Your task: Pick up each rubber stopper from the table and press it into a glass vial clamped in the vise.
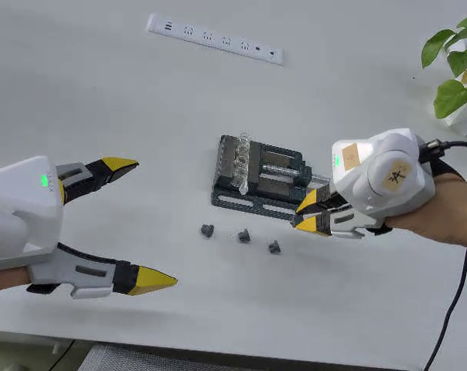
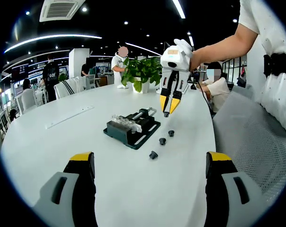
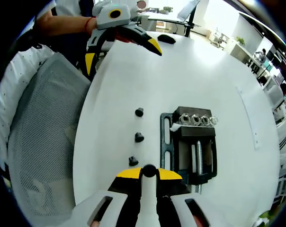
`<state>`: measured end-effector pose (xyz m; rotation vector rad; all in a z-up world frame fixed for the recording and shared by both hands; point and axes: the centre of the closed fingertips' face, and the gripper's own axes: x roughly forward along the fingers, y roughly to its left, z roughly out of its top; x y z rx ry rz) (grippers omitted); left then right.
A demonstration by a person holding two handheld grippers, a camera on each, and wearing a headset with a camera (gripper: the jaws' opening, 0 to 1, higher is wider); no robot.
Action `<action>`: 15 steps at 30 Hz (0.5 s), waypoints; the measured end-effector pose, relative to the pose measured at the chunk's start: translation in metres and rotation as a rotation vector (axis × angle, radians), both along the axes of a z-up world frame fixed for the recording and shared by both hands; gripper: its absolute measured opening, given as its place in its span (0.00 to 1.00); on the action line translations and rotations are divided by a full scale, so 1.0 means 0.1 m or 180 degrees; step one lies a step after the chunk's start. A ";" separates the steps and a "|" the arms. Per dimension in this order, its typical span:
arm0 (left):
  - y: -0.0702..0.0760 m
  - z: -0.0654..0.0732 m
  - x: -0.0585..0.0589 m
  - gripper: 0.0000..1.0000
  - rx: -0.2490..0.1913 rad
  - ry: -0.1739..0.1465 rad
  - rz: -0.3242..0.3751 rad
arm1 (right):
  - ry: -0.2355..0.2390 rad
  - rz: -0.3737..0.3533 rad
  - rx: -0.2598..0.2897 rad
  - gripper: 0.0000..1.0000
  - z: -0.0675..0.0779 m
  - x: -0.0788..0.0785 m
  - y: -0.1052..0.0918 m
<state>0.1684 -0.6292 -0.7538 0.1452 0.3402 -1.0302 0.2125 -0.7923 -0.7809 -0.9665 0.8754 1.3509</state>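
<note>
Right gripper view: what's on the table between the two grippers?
Three black rubber stoppers lie in a row on the white table between the left gripper and the right gripper, seen in the right gripper view.

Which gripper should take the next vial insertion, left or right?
Right, most likely. The right gripper is shut on a rubber stopper and sits beside the vise, close to the vials. The left gripper is open, holds nothing, and is farther from the vise.

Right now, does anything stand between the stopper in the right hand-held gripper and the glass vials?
Nothing visible does. The right hand-held gripper holds a rubber stopper near the vise; the glass vials stand uncovered.
</note>
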 end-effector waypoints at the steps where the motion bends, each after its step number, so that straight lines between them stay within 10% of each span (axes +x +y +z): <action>1: 0.00 0.00 0.00 0.97 -0.0002 -0.0001 -0.0004 | -0.0009 0.0004 0.0007 0.06 0.02 0.03 0.02; 15: -0.03 0.00 0.02 0.97 -0.0030 -0.0012 0.0003 | -0.0112 0.0058 0.0096 0.06 0.25 0.52 0.29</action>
